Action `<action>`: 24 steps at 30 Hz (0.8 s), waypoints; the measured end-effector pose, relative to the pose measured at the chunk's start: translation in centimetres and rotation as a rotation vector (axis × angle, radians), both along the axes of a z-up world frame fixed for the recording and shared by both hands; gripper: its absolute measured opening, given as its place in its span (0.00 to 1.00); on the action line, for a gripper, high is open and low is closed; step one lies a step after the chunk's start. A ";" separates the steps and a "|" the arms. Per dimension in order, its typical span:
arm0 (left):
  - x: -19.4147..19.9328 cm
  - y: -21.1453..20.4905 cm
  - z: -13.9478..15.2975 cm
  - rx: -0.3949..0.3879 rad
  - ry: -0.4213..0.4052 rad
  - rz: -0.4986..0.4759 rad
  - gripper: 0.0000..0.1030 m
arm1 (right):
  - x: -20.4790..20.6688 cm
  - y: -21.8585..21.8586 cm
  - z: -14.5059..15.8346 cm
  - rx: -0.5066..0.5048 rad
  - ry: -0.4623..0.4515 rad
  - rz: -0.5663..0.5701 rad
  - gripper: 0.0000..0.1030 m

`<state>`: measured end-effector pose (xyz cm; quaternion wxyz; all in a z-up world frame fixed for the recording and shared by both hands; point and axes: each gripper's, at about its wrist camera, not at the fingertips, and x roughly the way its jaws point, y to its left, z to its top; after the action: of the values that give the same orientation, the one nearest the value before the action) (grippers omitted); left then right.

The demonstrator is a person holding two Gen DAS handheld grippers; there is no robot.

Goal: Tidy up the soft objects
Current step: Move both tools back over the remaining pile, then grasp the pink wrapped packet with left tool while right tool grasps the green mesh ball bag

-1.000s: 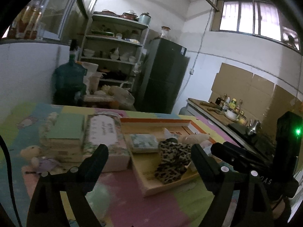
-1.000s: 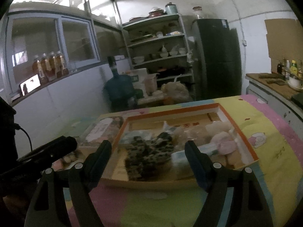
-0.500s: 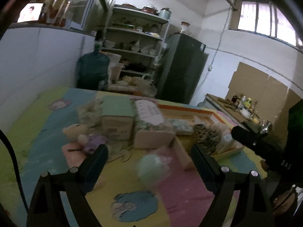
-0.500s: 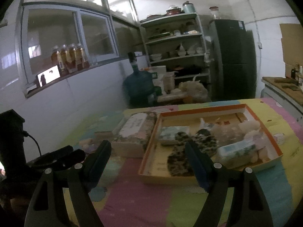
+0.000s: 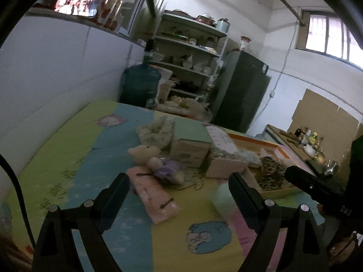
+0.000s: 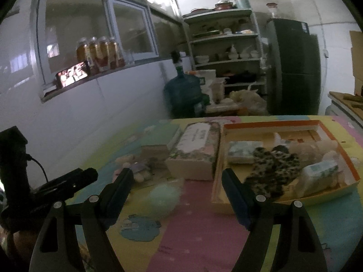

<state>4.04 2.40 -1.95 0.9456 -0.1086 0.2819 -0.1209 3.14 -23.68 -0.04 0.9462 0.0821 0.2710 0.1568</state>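
Both claws, left claw (image 5: 179,195) and right claw (image 6: 177,188), gape released, holding nothing. Best approach: centre left on small doll (image 5: 164,170), pinch its body gently, carry to tray (image 6: 335,145).

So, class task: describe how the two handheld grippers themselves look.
Both the left gripper and the right gripper are matte black, with angular tapering jaws and silver rivets. The right one's inner pads look dark blue. A black cable trails from the left unit.

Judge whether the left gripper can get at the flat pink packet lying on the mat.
Probably yes: the left gripper is open, the flat pink packet lies between its fingers, nothing ahead blocks it.
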 end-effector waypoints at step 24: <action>6.7 -1.3 -6.5 0.151 0.273 0.119 0.77 | 2.9 1.7 -2.7 -0.002 0.078 0.055 0.79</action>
<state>10.70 1.14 -8.48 0.9096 -0.0692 0.4089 -0.0272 6.00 -21.94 -2.75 0.9303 0.0797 0.3100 0.1794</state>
